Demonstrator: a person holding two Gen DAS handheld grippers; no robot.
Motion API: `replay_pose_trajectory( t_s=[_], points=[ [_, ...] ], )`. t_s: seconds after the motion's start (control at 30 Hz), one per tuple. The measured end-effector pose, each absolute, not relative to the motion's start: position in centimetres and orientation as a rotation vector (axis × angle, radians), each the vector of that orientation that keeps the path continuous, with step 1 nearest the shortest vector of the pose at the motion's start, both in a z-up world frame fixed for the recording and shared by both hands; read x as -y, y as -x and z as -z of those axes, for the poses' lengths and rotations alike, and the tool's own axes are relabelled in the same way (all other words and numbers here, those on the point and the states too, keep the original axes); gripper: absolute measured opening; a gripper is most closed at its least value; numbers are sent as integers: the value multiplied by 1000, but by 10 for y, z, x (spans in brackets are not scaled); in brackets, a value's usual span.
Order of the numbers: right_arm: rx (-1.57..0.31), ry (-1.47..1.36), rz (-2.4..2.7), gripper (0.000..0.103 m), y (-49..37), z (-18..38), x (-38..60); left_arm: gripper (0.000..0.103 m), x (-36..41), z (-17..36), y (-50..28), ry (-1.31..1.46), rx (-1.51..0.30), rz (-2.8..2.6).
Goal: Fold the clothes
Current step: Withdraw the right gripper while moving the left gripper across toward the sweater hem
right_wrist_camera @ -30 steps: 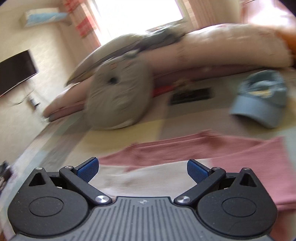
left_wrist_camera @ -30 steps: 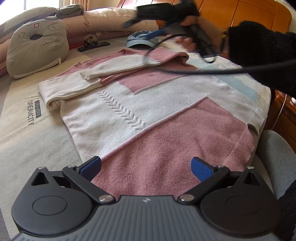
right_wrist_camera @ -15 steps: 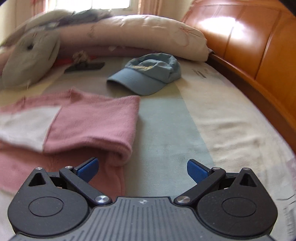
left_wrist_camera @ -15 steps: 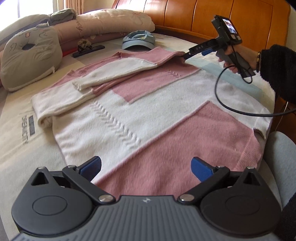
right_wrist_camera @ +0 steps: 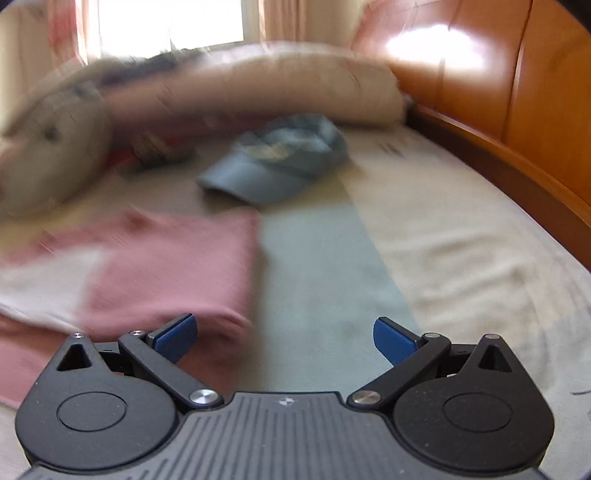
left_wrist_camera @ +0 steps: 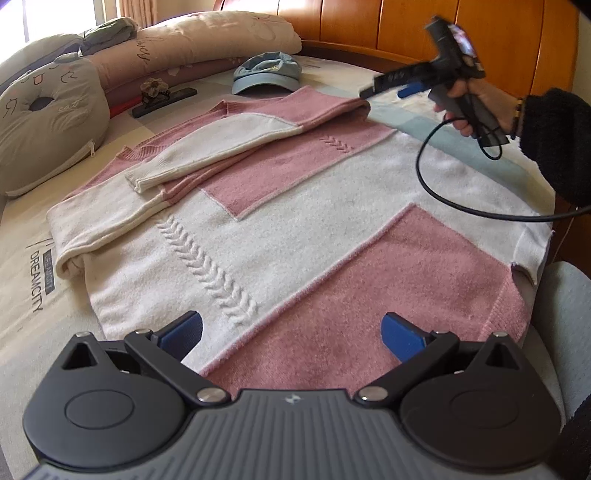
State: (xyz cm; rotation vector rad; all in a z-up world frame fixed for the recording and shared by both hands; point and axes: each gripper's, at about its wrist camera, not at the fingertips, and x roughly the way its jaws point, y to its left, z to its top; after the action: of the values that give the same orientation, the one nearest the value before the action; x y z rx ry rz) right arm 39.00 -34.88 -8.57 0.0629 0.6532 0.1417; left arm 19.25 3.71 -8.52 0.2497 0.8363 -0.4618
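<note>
Bright daylight from a blown-out window (right_wrist_camera: pixel 166 22) at the far left. Glare patch on the headboard (right_wrist_camera: pixel 436 55). Left view sharp, soft shadows only. Right view smeared by motion blur, worst on cap (right_wrist_camera: pixel 280 162) and pillows (right_wrist_camera: pixel 229 96). Fisheye bending, dark corners.

Fuzzy knit sweater (left_wrist_camera: pixel 295 229); glossy wood headboard (left_wrist_camera: pixel 388 33).

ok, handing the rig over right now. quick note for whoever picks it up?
Left gripper: open, empty, low over the sweater's hem.
Right gripper: open, empty, in the air by the sweater's far shoulder, over the bed.
Sweater lies flat on the bed; a cap sits beyond its collar.
Done: both sleeves are folded in across the chest.
Left: fold the body up from the hem, probably once or twice, then tidy the edges.
</note>
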Motion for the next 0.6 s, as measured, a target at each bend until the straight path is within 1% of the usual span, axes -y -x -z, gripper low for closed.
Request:
replay_pose_trajectory(
  t_s=[0.1,0.2,0.33,0.37,0.5,0.6],
  points=[
    [-579,-154,-286,103,-385,74,329,102,-41,80,-201,-239,-831,420],
    [-577,-214,-386,103,-398,80,307,102,-51,71,-211,-194,-830,382],
    [-710,-226,-323,103,-425,118,298,102,-62,55,-228,-160,-825,346],
    [-680,-214,-335,103,-422,122,298,102,-63,50,-235,-164,-823,350],
    [-661,-183,-322,103,-417,125,293,102,-49,20,-279,-178,-775,405],
    [-627,-242,-307,103,-414,129,296,102,-28,-5,-329,-98,-728,511]
  ],
)
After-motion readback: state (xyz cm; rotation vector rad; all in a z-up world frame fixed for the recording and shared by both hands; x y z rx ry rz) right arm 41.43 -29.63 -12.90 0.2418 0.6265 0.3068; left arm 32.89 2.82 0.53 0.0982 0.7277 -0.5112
